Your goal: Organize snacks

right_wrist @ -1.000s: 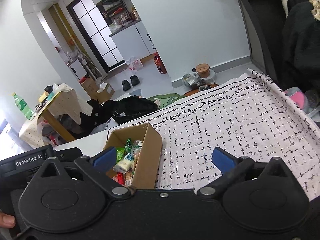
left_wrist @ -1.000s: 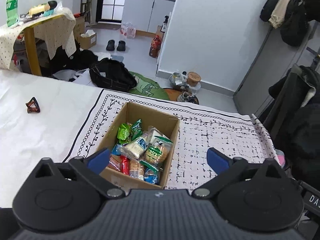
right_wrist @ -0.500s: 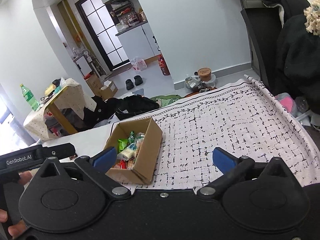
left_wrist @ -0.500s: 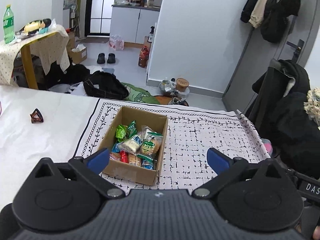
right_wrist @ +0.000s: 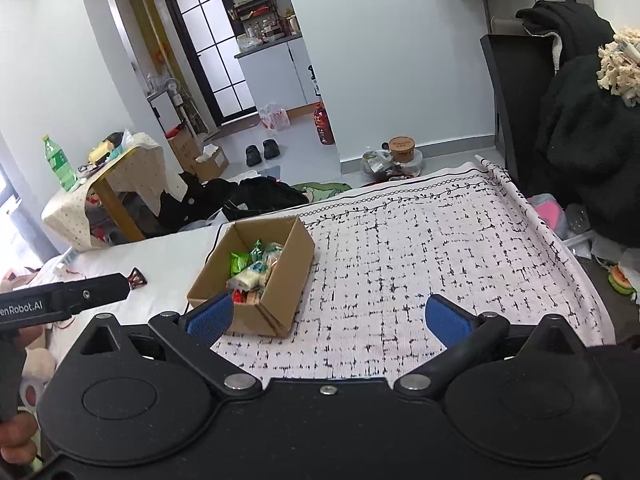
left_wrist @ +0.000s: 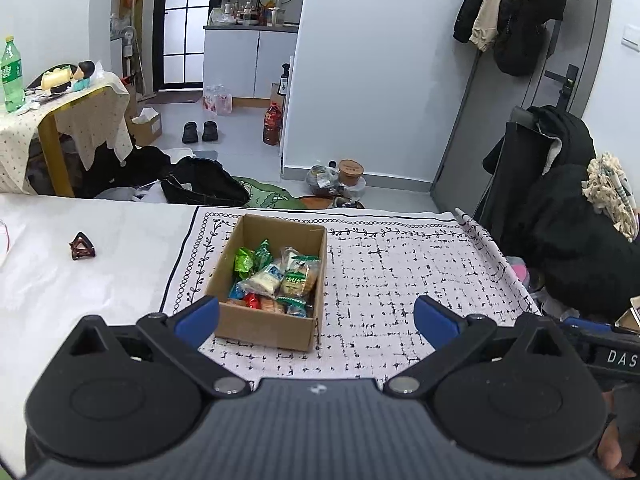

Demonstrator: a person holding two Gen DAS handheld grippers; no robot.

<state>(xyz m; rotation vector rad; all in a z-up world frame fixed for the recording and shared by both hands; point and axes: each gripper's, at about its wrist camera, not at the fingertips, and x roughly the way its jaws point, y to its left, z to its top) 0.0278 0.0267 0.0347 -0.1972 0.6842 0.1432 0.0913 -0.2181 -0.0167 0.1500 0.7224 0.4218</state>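
Observation:
An open cardboard box (left_wrist: 298, 240) stands on a white cloth with black dashes (left_wrist: 400, 280). Inside lie several wrapped snacks (left_wrist: 276, 278) in green, white, red and orange. My left gripper (left_wrist: 316, 318) hangs open above the near side of the table, short of the box, nothing between its blue pads. In the right wrist view the same box (right_wrist: 294, 256) sits to the left with its snacks (right_wrist: 252, 272) showing. My right gripper (right_wrist: 328, 318) is open and holds nothing. The left tool's black body (right_wrist: 64, 300) shows at the left edge.
A small dark red clip (left_wrist: 81, 246) lies on the plain white sheet left of the patterned cloth. Beyond the table's far edge are a black bag (left_wrist: 204, 184) on the floor and a side table with a green bottle (left_wrist: 10, 74). Dark coats (left_wrist: 568, 232) hang over a chair on the right.
Both grippers have drawn back and up from the box, so it looks smaller and farther off. Both stay open and nothing was picked up.

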